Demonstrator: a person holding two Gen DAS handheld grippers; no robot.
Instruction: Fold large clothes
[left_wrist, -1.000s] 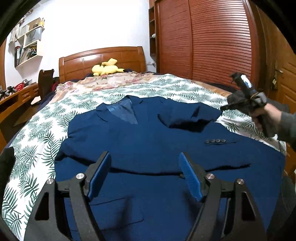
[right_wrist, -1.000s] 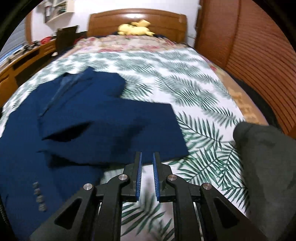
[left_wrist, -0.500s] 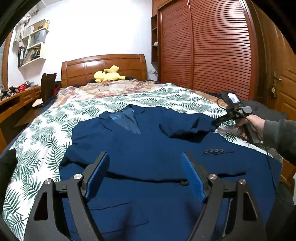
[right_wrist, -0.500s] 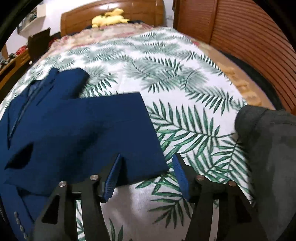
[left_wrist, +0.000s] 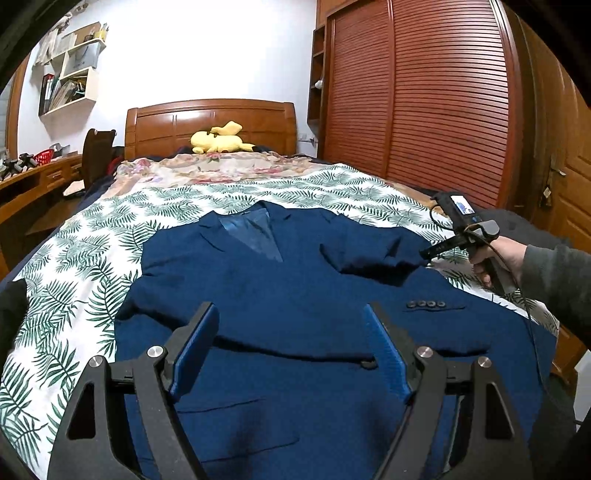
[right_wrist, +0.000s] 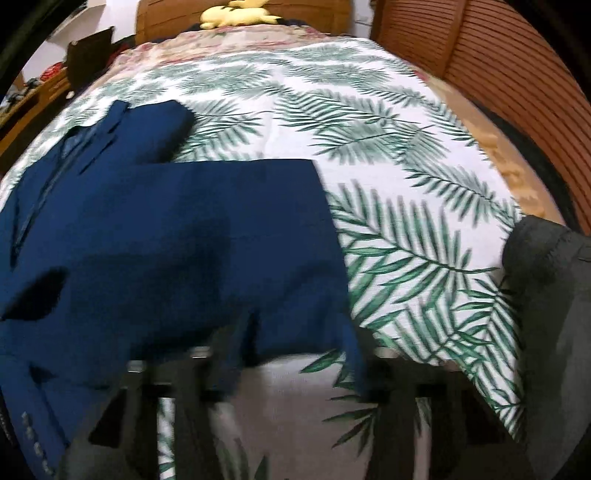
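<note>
While the navy suit jacket (left_wrist: 295, 295) lay spread across the bed (left_wrist: 74, 280), its folded sleeve end reached between the blurred right gripper (right_wrist: 295, 350) fingers, which had just been closing; the left gripper (left_wrist: 291, 347) hovered spread above the jacket front.

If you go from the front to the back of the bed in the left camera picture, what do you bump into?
Left tongs → blue suit jacket → leaf-print bedspread → flowery blanket → yellow plush toy → wooden headboard.
</note>
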